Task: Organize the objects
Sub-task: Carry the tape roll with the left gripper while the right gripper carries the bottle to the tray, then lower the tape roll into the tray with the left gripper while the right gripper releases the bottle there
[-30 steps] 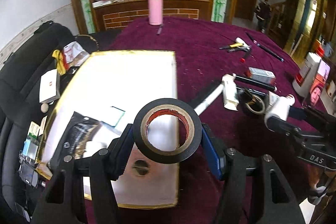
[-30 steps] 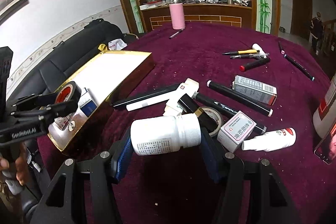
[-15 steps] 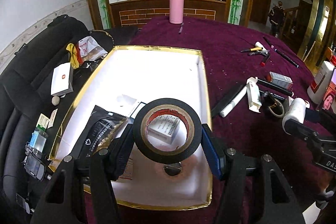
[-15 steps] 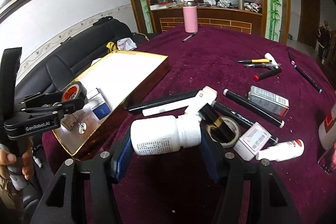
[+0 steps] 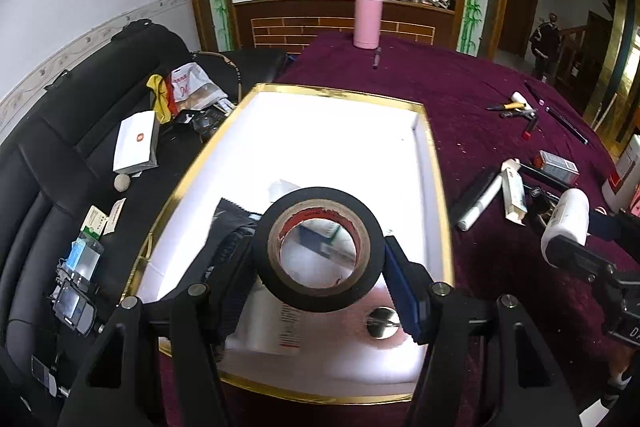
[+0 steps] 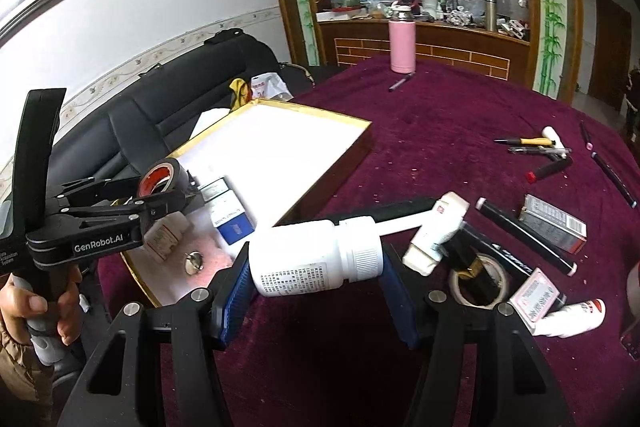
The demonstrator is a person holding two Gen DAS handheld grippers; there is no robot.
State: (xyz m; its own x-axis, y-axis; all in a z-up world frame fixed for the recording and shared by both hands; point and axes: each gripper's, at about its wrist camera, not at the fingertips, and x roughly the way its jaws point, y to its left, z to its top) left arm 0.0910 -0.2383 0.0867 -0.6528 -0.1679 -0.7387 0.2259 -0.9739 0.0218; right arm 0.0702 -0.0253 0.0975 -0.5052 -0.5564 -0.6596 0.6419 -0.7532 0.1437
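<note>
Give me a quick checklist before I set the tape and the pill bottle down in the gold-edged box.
1. Left gripper grip on the black tape roll: ok, both pads press on its sides.
2. Right gripper grip on the white pill bottle: ok, clamped lying sideways.
3. Tape over the gold-edged box: ok, the white floor shows through its hole.
4. Bottle over the box: not ok, it hangs above the purple tablecloth beside the box.
5. Free floor in the box: ok, its far half is bare.
6. Room directly under the tape: cannot tell, a blue and white carton lies near there.
</note>
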